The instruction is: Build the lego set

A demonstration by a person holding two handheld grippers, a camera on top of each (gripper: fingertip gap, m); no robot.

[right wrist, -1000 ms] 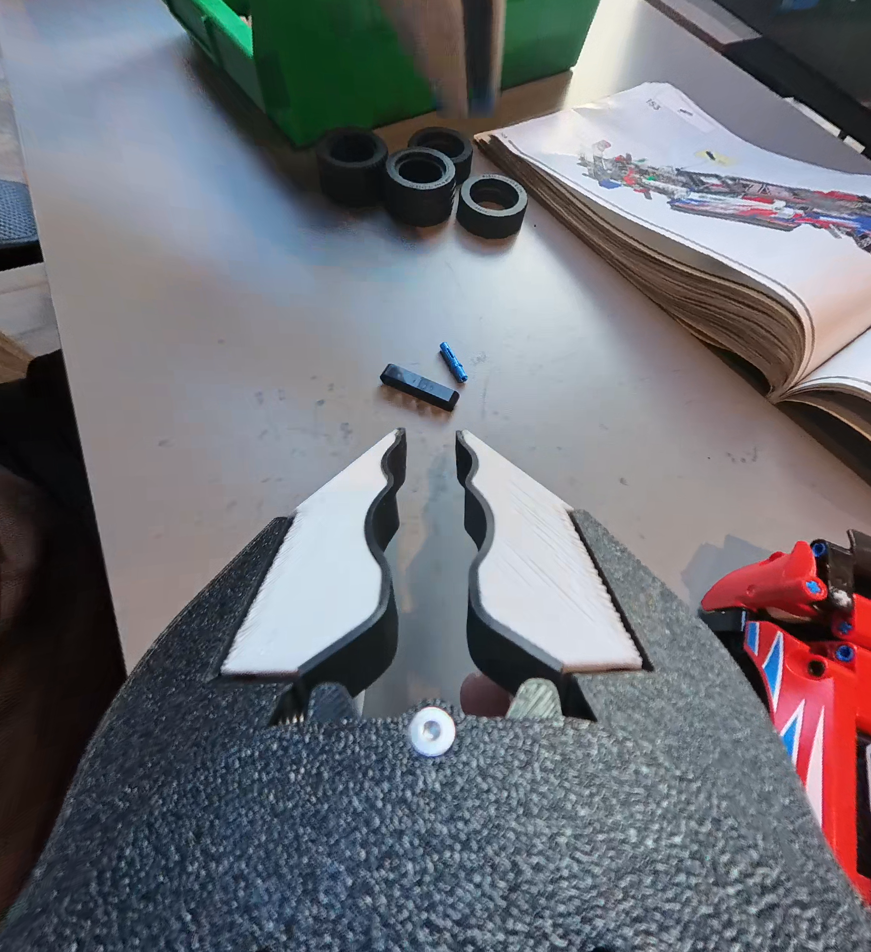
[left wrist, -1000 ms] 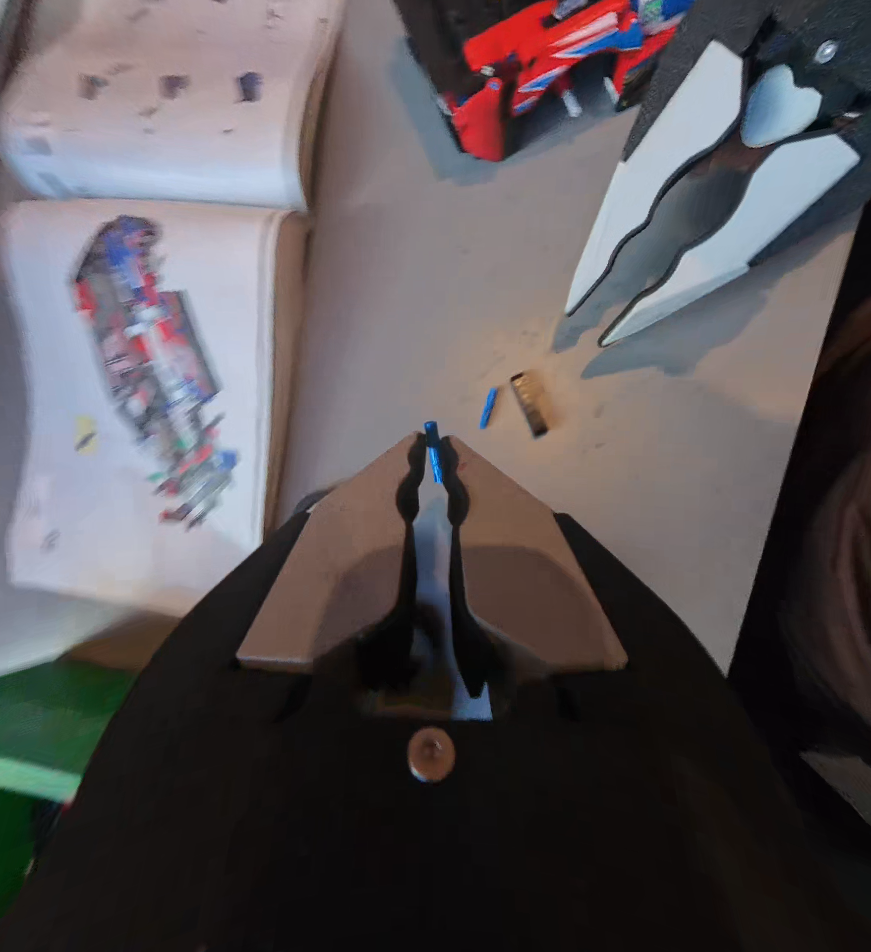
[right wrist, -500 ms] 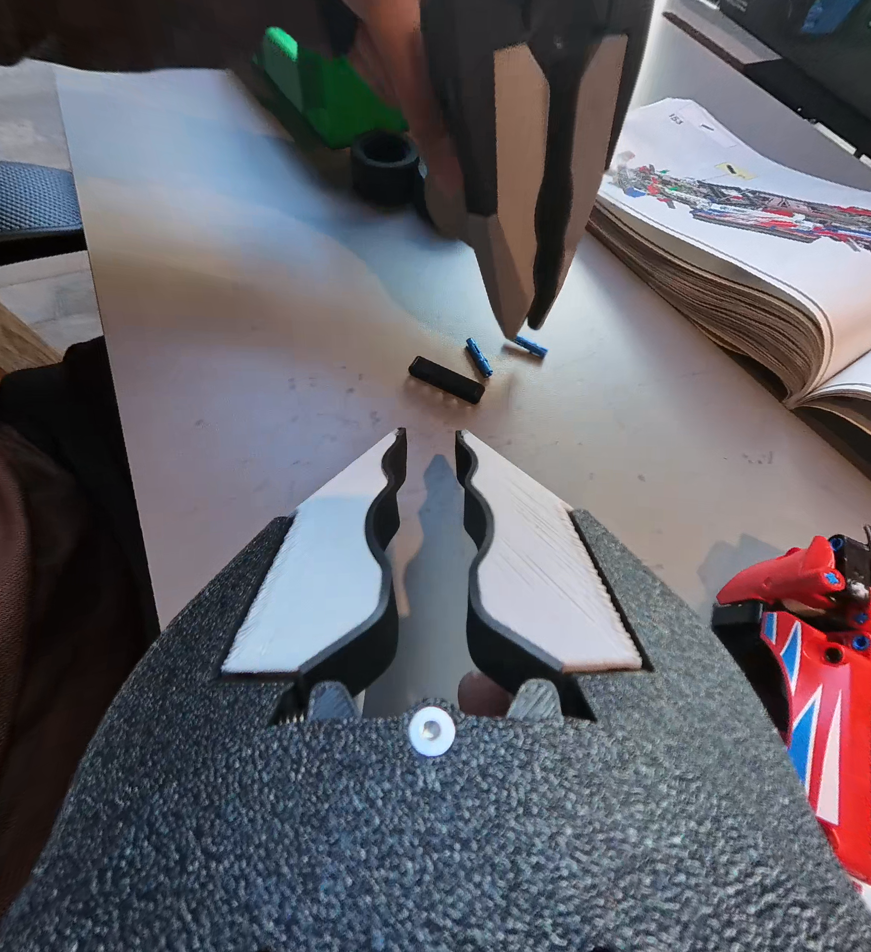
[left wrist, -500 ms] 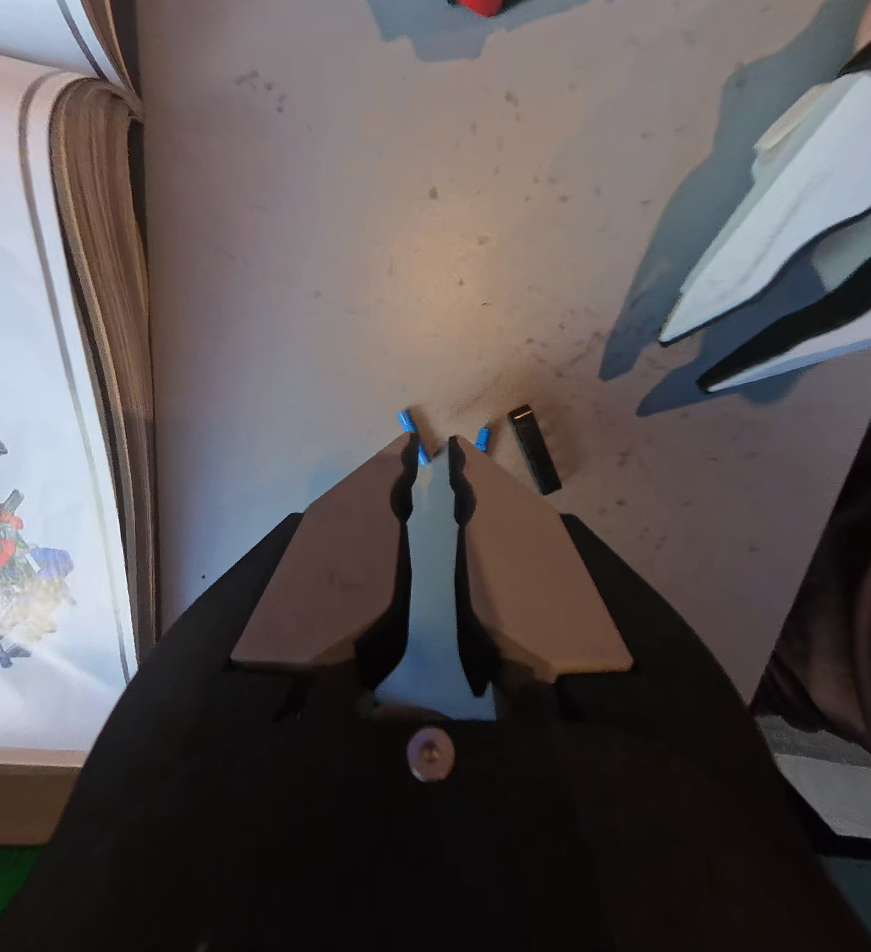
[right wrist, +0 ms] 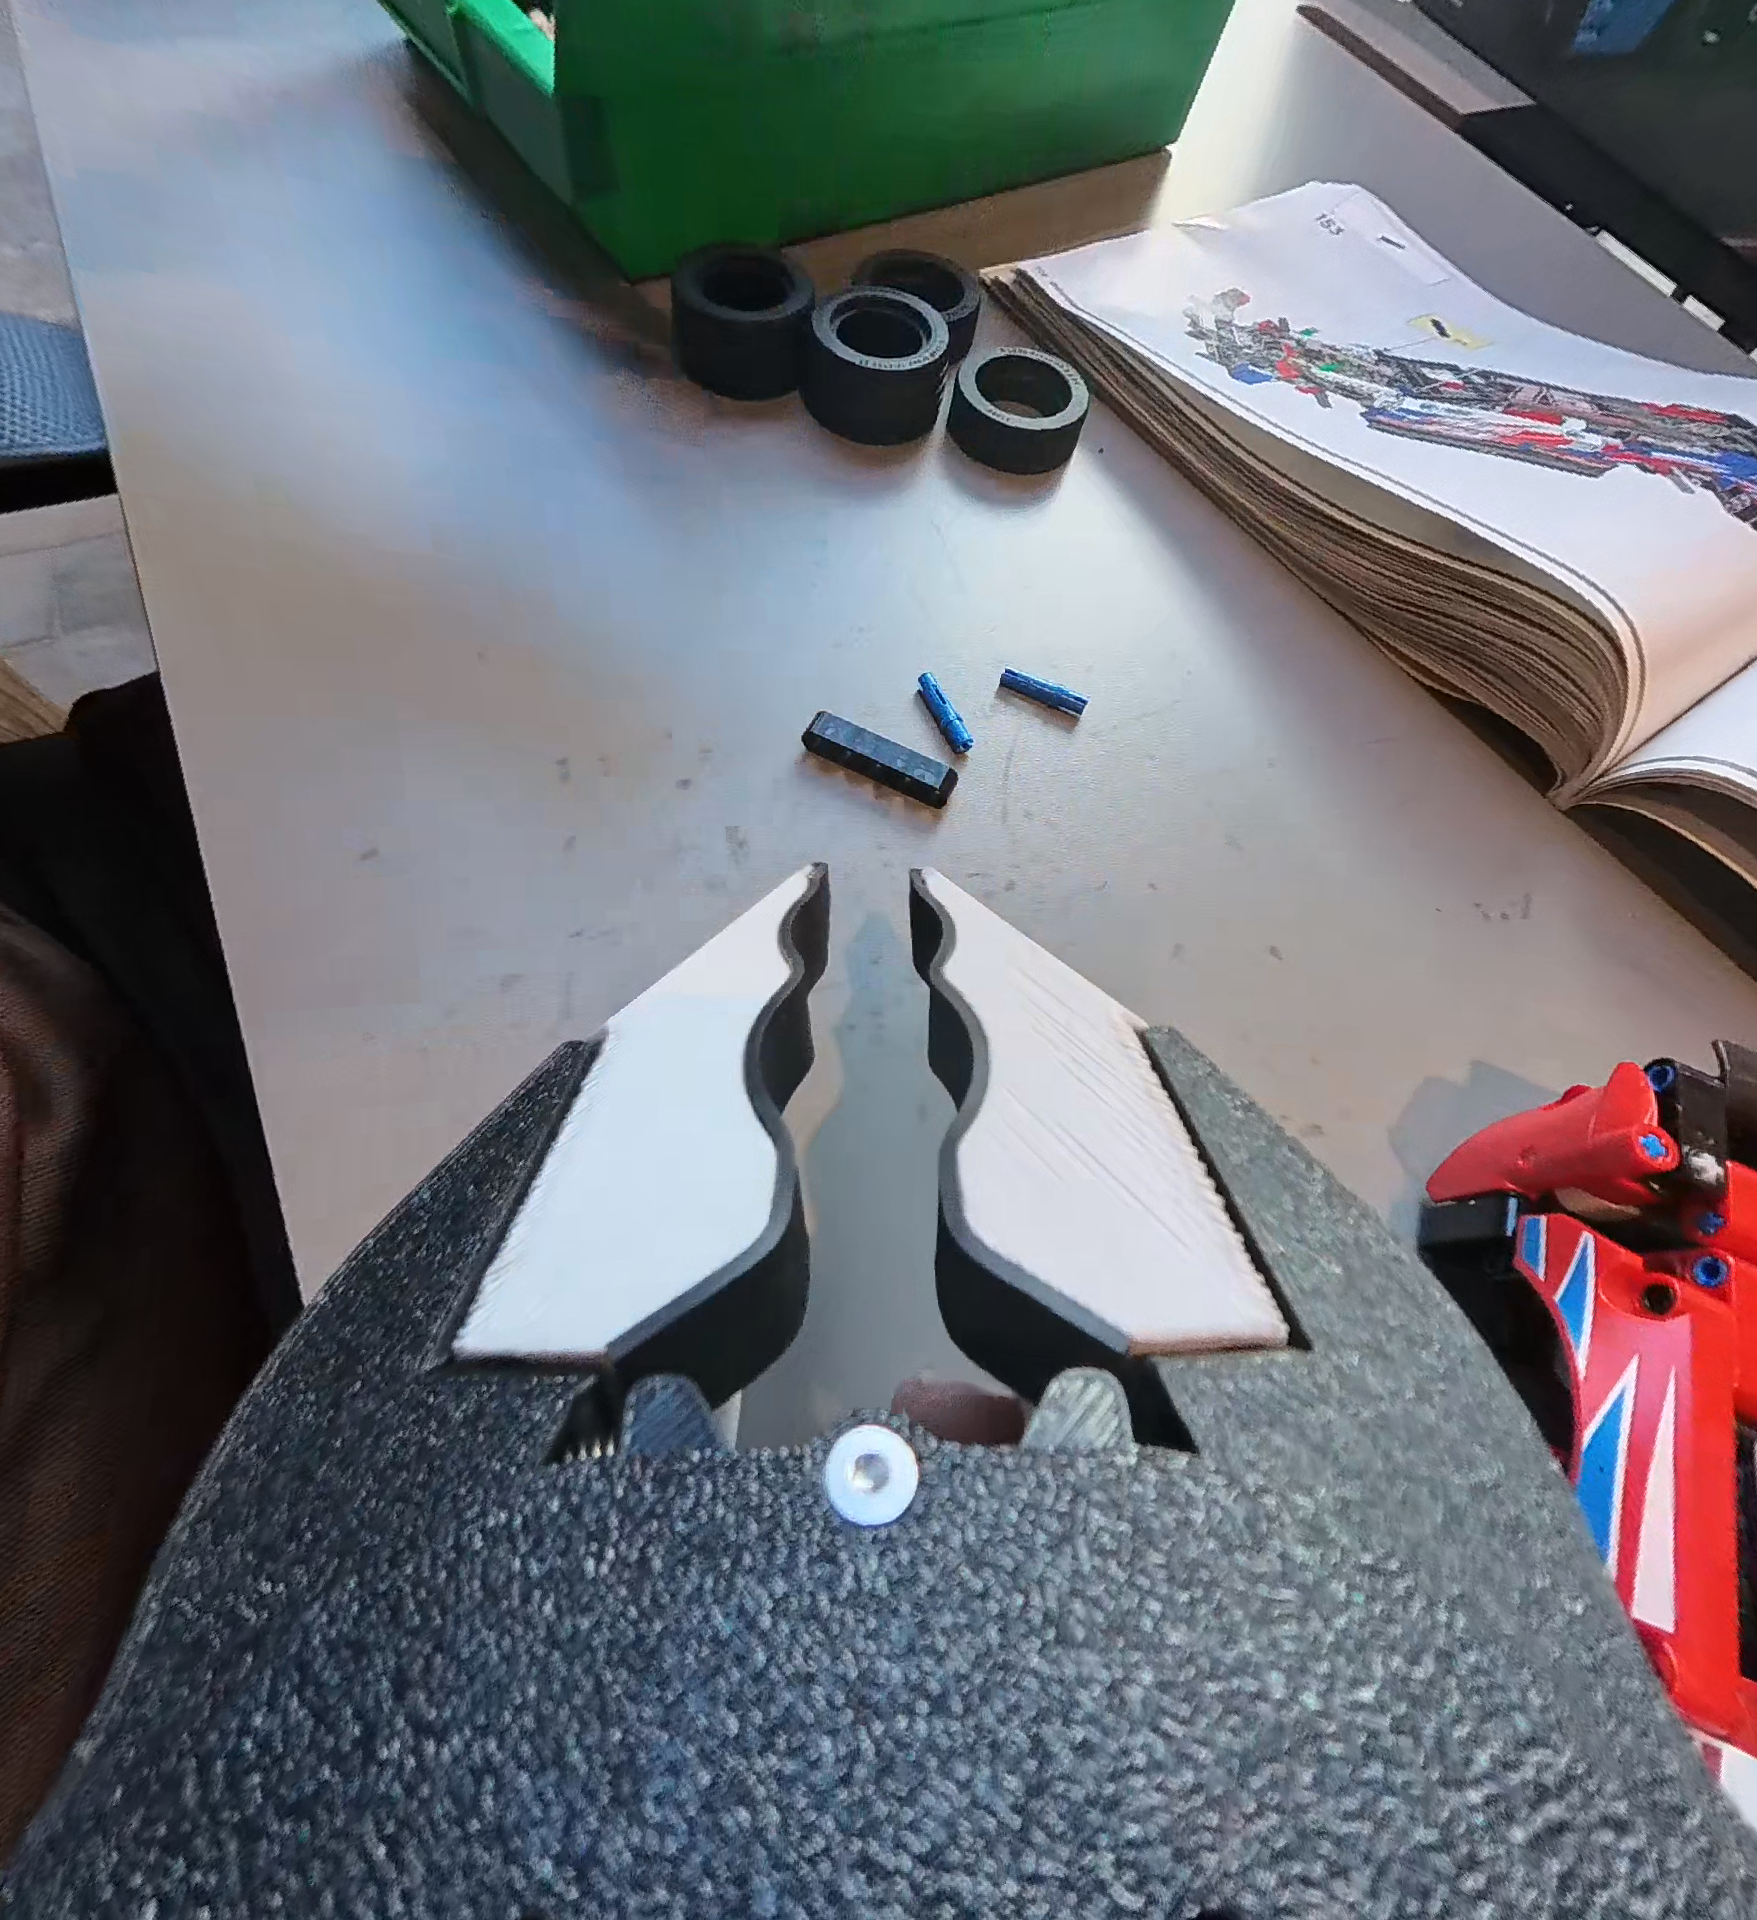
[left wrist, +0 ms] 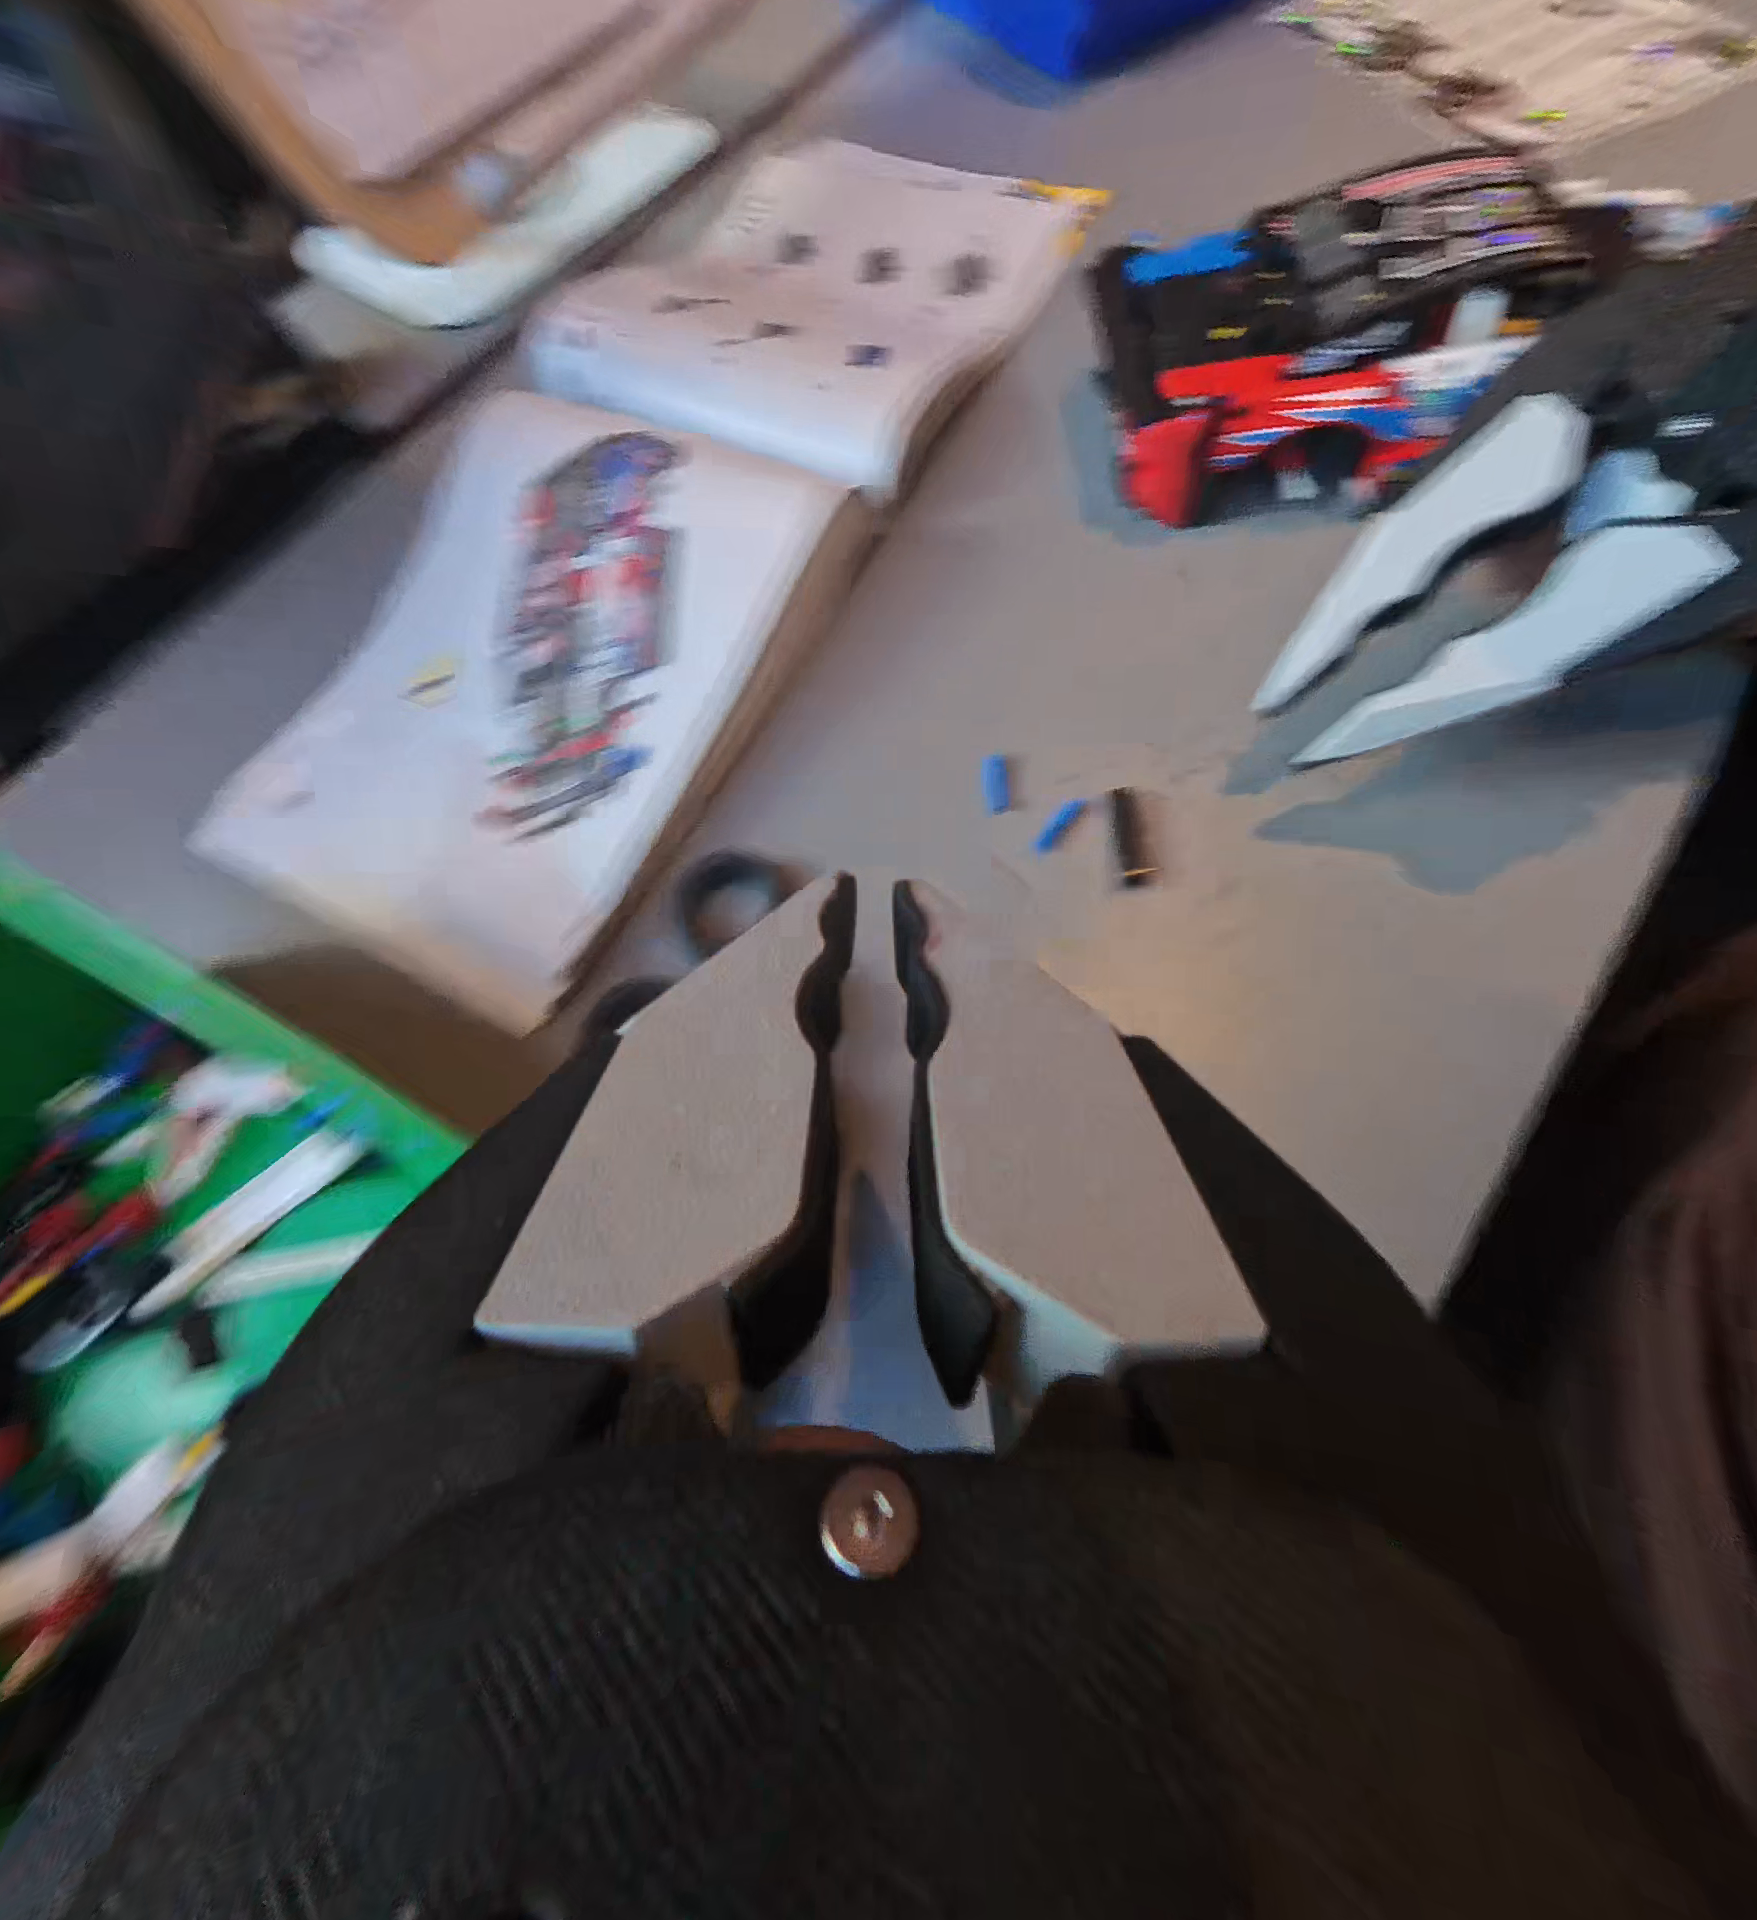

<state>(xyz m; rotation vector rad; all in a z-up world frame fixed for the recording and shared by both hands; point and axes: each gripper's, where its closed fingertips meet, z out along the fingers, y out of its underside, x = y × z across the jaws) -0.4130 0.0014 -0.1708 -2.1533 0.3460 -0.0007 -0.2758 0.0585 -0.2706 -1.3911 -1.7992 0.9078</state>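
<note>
The right gripper (right wrist: pixel 869 883) hangs low over the table (right wrist: pixel 438 644) with its fingers spread and nothing between them. The left gripper (left wrist: pixel 872 894) is held higher, its fingers slightly parted and empty; that view is blurred.

Just ahead of the right gripper lie three loose pieces: a short black beam (right wrist: pixel 879 758) with a row of holes, a blue pin (right wrist: pixel 945 712) just beside its far end, and a second blue pin (right wrist: pixel 1043 691) a little apart to the right. The partly built car model (right wrist: pixel 1663 1351), red with blue and white stripes and black framing, sits at the right gripper's right side, near the table edge.

Four black tyres (right wrist: pixel 879 358) cluster farther off, close to a green bin (right wrist: pixel 853 114). In the left wrist view the bin (left wrist: pixel 74 1195) holds a jumble of mixed-colour pieces, too blurred to tell apart.

An open instruction book (right wrist: pixel 1476 468), thick, shows a coloured picture of the car. The table is pale grey and scuffed. A brown sleeve (right wrist: pixel 43 1247) shows at the left edge.
</note>
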